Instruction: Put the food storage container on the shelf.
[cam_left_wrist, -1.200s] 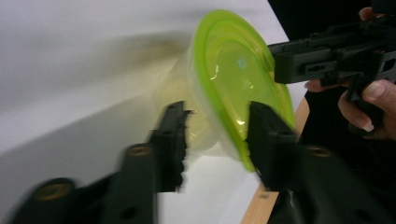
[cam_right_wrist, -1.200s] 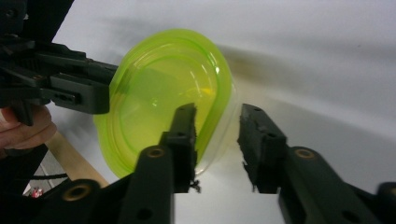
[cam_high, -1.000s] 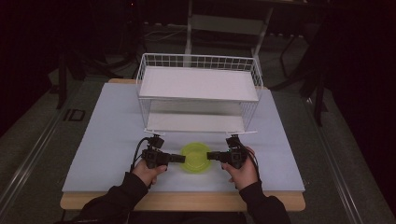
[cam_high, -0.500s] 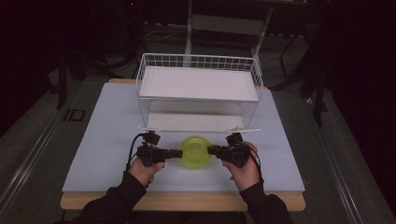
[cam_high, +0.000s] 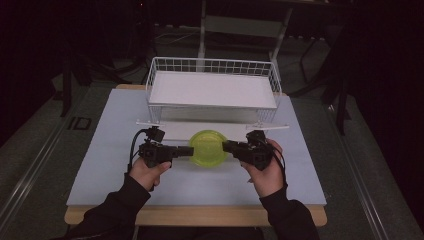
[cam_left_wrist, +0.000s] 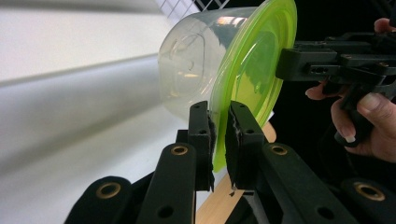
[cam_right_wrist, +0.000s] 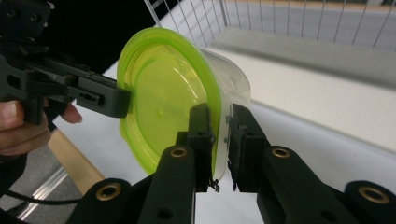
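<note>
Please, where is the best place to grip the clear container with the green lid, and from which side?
Grip the container by the thin lid rim, from opposite sides. It sticks out past the round, smooth body, so flat jaws fit over it, as the left hand-held gripper and right hand-held gripper do.

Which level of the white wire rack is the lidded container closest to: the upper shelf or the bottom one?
The bottom shelf: the green-lidded container is held right in front of its edge, below the upper shelf.
</note>
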